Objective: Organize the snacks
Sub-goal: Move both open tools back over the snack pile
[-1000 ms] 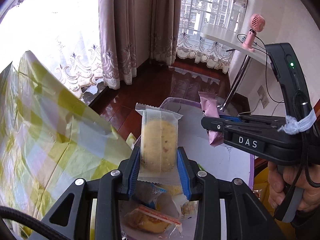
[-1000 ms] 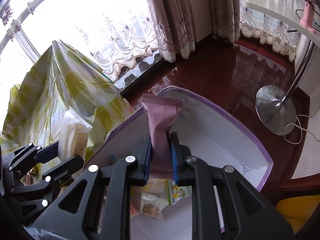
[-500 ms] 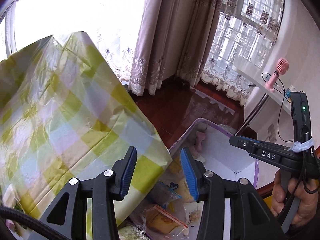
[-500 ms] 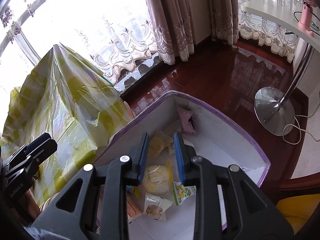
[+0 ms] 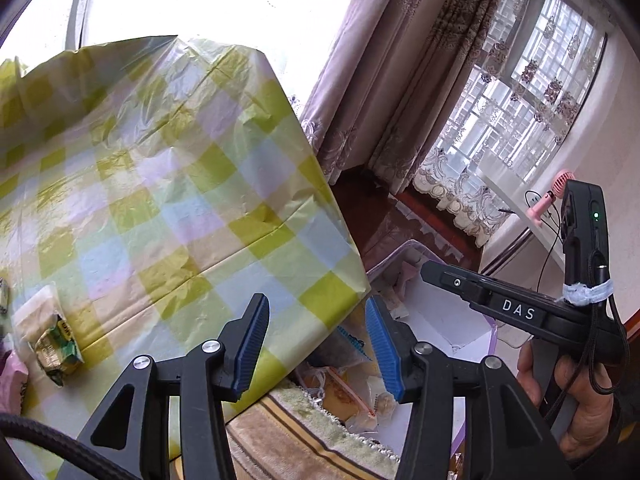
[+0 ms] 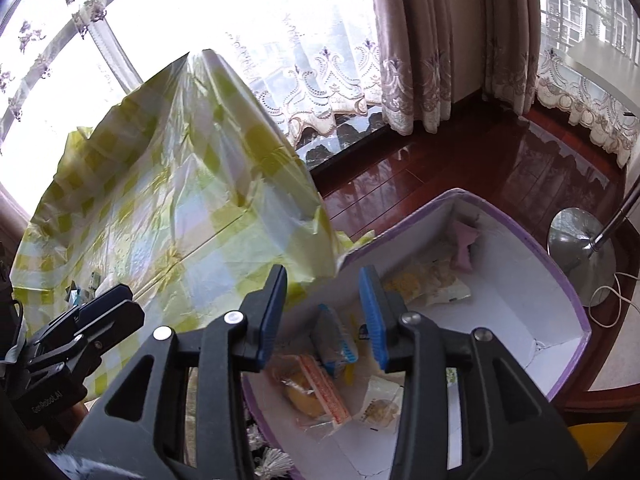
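My left gripper hangs over the corner of the table with the yellow-checked cloth; its jaws are opening and nothing is between them. Snack packets lie on the cloth at the far left. My right gripper hovers over the near left part of the purple-rimmed white box, jaws opening and empty. In the box lie a pink packet, a yellow cake packet, a blue packet and an orange-striped packet. The left gripper shows at the lower left of the right wrist view.
The box stands on the floor beside the table, on a fringed rug. A chrome stand base rests on the dark wooden floor beyond it. Curtains hang behind. A pink fan sits on a white shelf. A hand holds the right gripper.
Both grippers let go of their packets, the yellow cake and the pink one, which now lie in the box. Both jaws have widened. The left gripper swung left toward the table.
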Tool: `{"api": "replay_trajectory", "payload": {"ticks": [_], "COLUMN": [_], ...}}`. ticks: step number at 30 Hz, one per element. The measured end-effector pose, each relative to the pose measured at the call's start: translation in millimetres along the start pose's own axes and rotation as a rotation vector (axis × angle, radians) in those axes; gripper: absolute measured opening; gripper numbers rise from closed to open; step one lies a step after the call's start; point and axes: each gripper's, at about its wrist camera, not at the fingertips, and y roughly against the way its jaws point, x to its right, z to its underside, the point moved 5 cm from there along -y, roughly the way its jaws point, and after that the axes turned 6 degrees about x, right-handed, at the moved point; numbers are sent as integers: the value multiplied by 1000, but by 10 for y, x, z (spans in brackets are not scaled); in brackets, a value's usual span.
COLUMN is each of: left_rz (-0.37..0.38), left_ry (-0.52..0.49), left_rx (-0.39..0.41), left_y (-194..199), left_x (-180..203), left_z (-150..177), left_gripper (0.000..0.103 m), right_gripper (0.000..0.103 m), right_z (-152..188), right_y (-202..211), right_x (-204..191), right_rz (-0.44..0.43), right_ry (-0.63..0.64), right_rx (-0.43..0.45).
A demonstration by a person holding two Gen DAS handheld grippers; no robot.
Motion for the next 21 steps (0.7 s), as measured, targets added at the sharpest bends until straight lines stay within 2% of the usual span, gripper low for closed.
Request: {"api": "replay_trajectory", "payload": {"ticks": [7,16,21], "left_rz": [-24,-107,-155], "left_ry": [63,203,286], "left_rx": [52,121,158], "left_y": [297,694,904], "left_x": [-381,-1025,-1388], "left_z": [68,199,293], "left_gripper": [51,51,51], "right_gripper": [45,45,54], "right_z": [104,352,487], "right_y": [-51,-196,-303], "right_x": [-576,-1468,-1820], "right_rz": [-53,-188,-229], "right_ry": [85,206,249], "right_rx": [-19,-75,-102]}}
